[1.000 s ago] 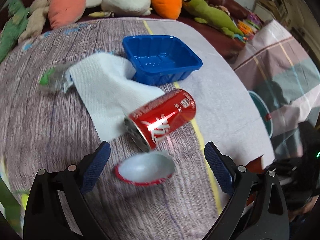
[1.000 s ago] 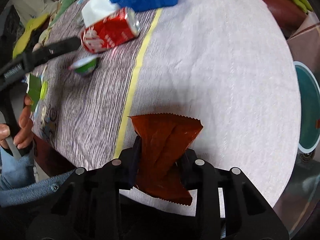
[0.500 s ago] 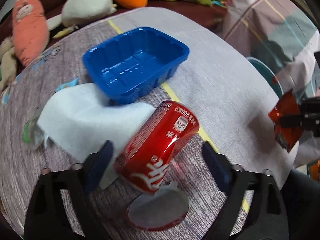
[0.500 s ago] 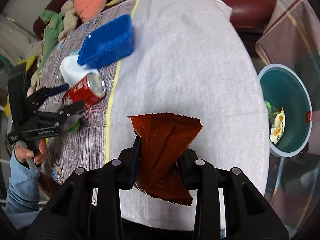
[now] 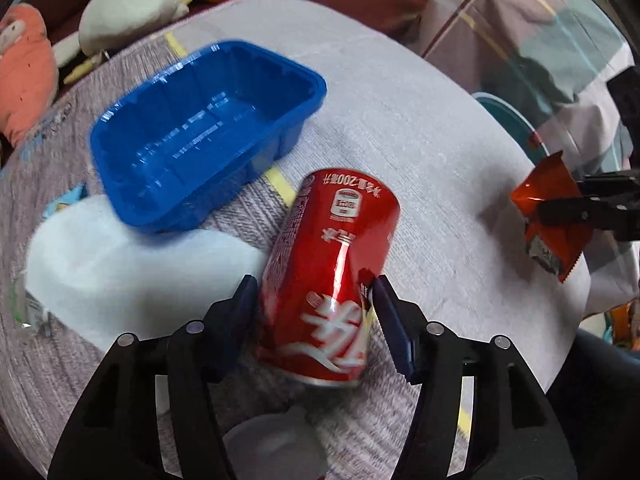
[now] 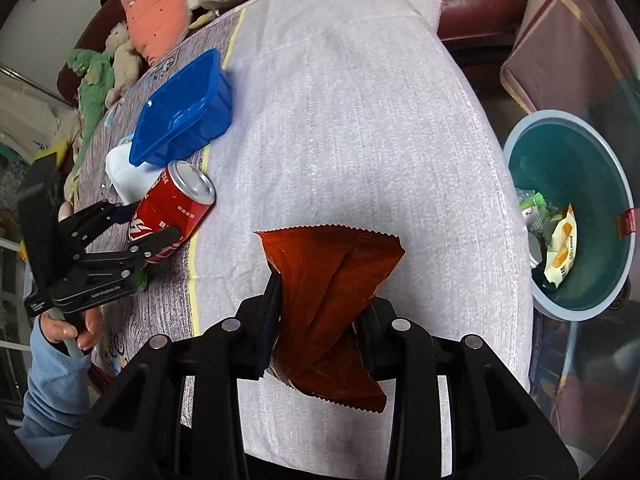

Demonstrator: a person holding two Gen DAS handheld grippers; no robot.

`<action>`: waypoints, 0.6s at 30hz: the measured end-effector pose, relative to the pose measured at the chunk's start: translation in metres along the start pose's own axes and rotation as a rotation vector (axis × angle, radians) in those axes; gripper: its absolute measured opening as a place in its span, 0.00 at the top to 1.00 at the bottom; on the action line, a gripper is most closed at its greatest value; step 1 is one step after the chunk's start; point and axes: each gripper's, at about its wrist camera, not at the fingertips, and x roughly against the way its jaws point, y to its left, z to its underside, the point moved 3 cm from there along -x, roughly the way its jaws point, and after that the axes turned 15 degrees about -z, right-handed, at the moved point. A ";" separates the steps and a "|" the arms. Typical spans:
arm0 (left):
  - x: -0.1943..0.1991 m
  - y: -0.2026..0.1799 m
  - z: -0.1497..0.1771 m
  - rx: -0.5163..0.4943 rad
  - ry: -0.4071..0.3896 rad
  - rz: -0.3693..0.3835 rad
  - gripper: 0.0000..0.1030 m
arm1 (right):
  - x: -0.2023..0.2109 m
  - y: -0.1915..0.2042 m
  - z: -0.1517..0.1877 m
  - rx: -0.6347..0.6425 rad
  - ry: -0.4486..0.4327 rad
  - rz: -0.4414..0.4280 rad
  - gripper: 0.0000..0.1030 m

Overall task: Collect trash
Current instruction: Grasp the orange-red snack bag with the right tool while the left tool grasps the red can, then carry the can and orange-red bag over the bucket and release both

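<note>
My left gripper is shut on a red soda can lying on the table; the can also shows in the right wrist view, with the left gripper around it. My right gripper is shut on an orange-red snack wrapper and holds it above the table's near edge. The wrapper shows in the left wrist view at the right. A teal trash bin with several wrappers in it stands on the floor to the right.
A blue plastic tray and a white paper towel lie beyond the can. A white lid lies under my left gripper. Plush toys line the sofa behind the table.
My left gripper moved forward around the can and closed on it. My right gripper lifted and carried the wrapper toward the bin side; the bin came into fuller view.
</note>
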 end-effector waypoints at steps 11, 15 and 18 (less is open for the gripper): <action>0.016 -0.041 -0.015 0.006 -0.055 -0.080 0.46 | 0.019 -0.022 -0.004 -0.009 -0.053 -0.019 0.69; 0.028 -0.053 -0.019 0.001 -0.066 -0.098 0.46 | 0.025 -0.031 -0.004 -0.019 -0.069 -0.035 0.69; 0.035 -0.062 -0.023 0.002 -0.068 -0.101 0.46 | 0.031 -0.037 -0.004 -0.026 -0.085 -0.048 0.69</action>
